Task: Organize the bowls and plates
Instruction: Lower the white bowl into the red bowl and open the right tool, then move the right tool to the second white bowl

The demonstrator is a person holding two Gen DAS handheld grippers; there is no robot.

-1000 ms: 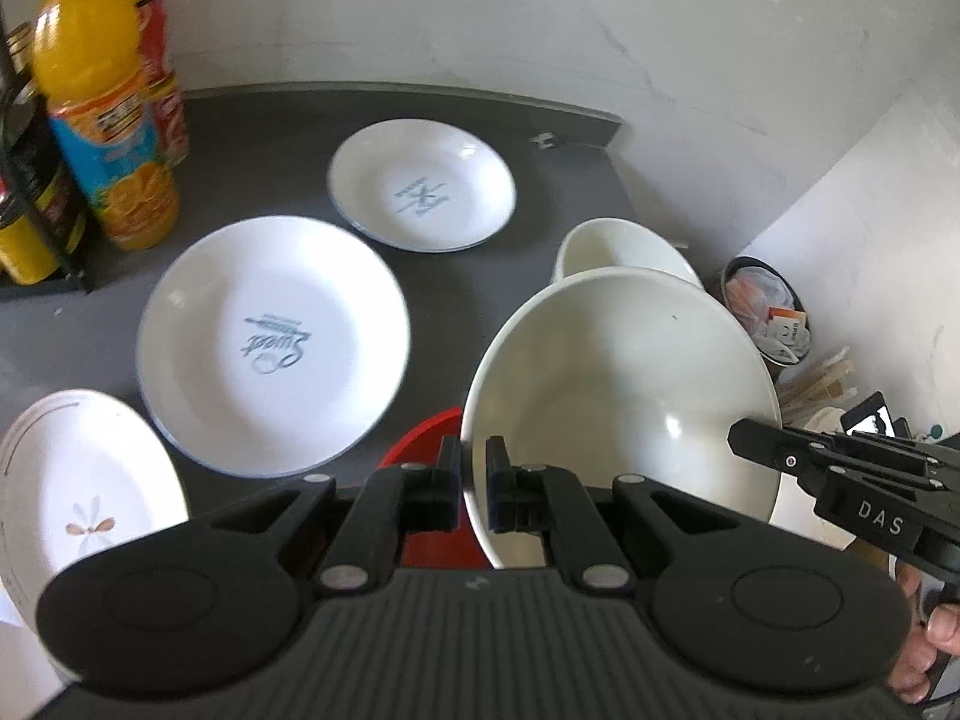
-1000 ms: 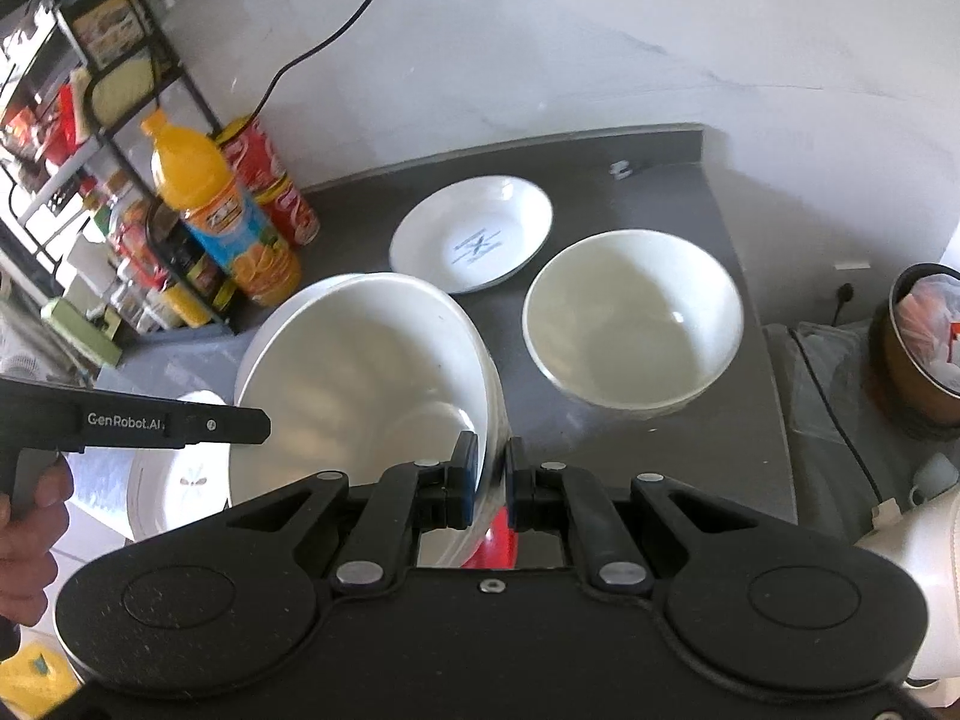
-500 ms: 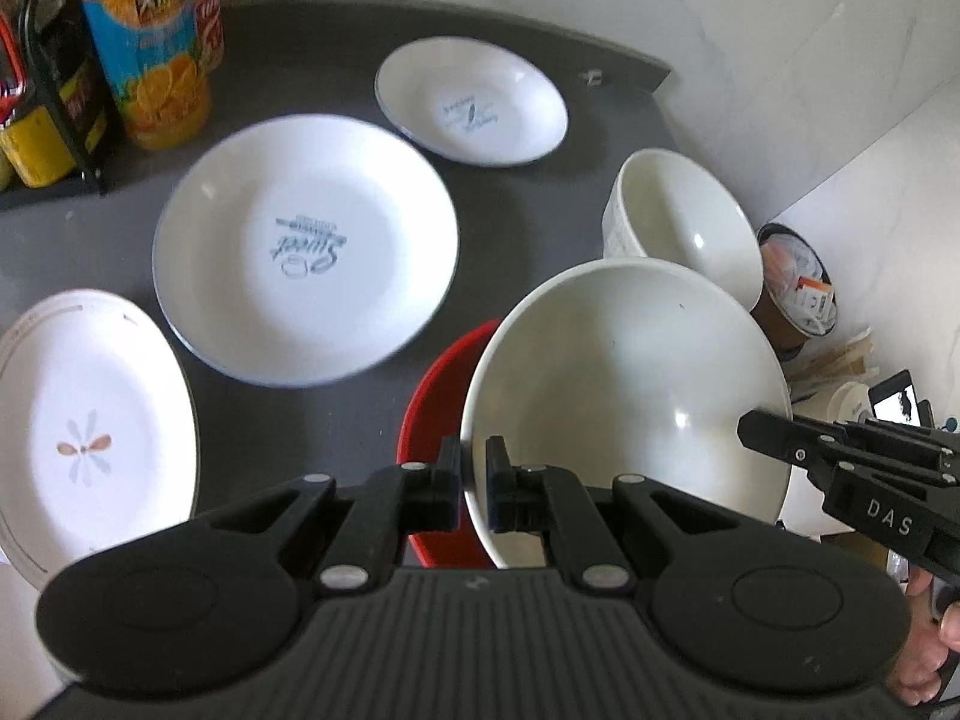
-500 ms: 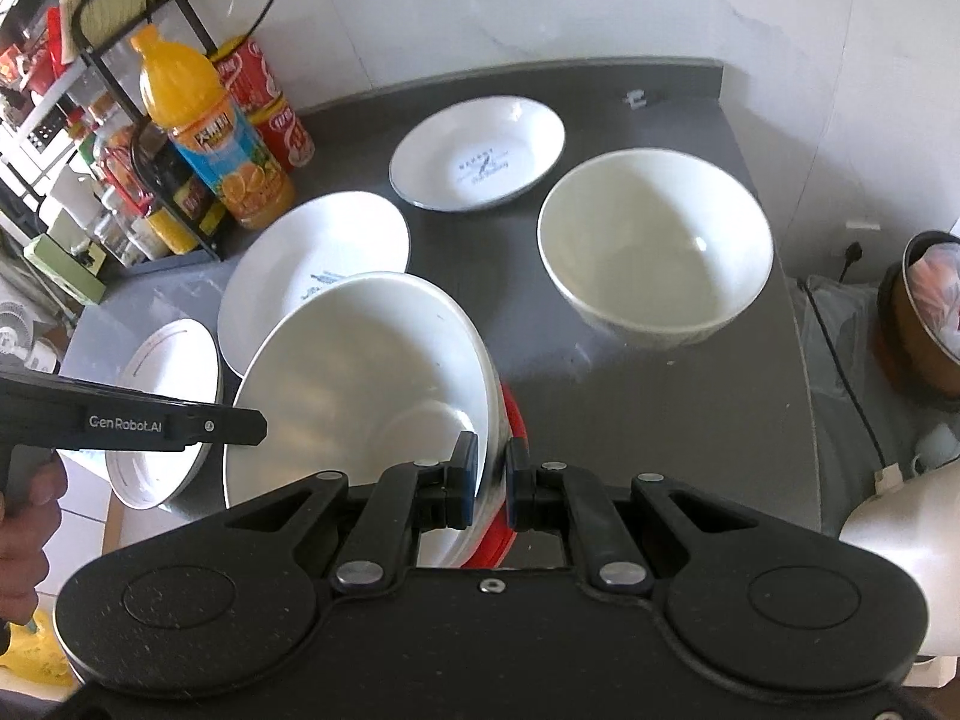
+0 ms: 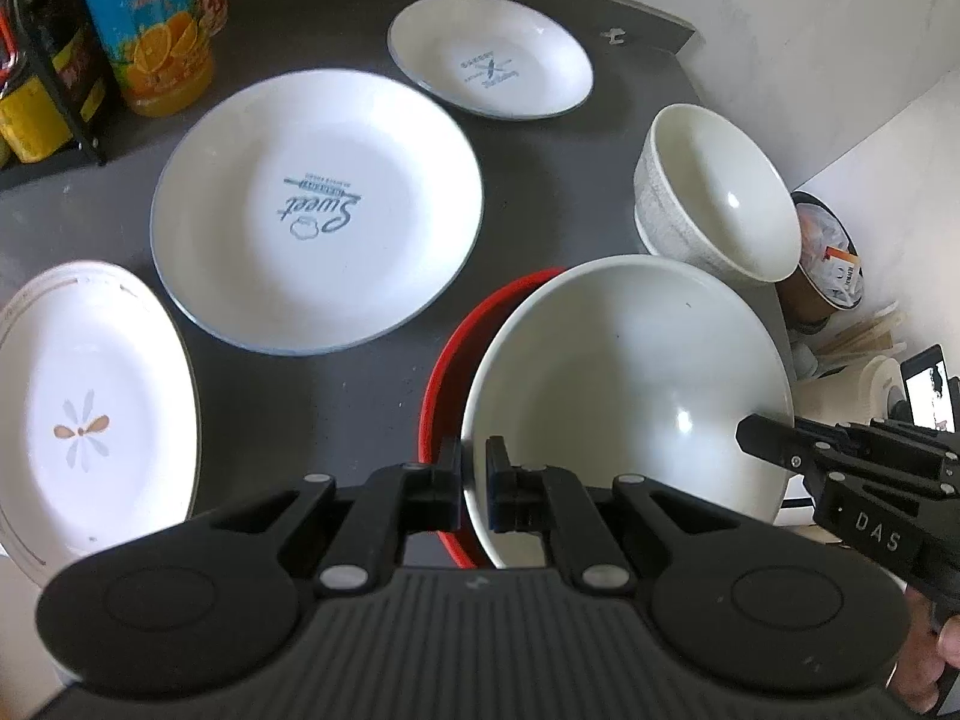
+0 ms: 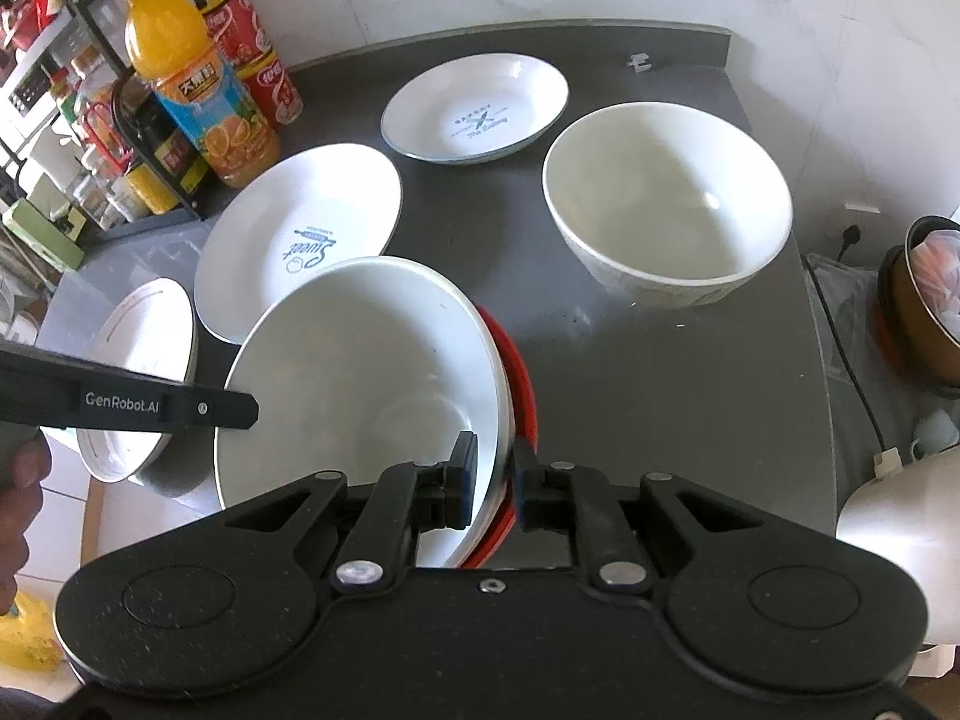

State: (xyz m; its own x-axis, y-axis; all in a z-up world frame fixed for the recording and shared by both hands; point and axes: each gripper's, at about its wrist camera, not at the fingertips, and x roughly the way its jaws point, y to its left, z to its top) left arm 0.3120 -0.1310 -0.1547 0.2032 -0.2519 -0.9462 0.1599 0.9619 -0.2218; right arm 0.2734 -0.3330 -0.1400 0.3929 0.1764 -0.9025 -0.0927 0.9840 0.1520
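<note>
Left claw: the left gripper point(image 5: 474, 480) was clamped on the near-left rim of the held white bowl point(image 5: 624, 396), one finger inside, one outside.
Right claw: the right gripper point(image 6: 495, 474) was clamped on the same bowl's opposite rim.
Held bowl: lifted and tilted between both claws, above the red bowl point(image 5: 474, 324), whose rim showed just behind it.
Second bowl: the other white bowl point(image 6: 666, 204) stood upright on the dark counter point(image 6: 660, 372), well beyond the claws.
Plates: the large "Sweet" plate point(image 5: 318, 210), small plate point(image 5: 489, 63) and flower plate point(image 5: 84, 420) lay apart.
</note>
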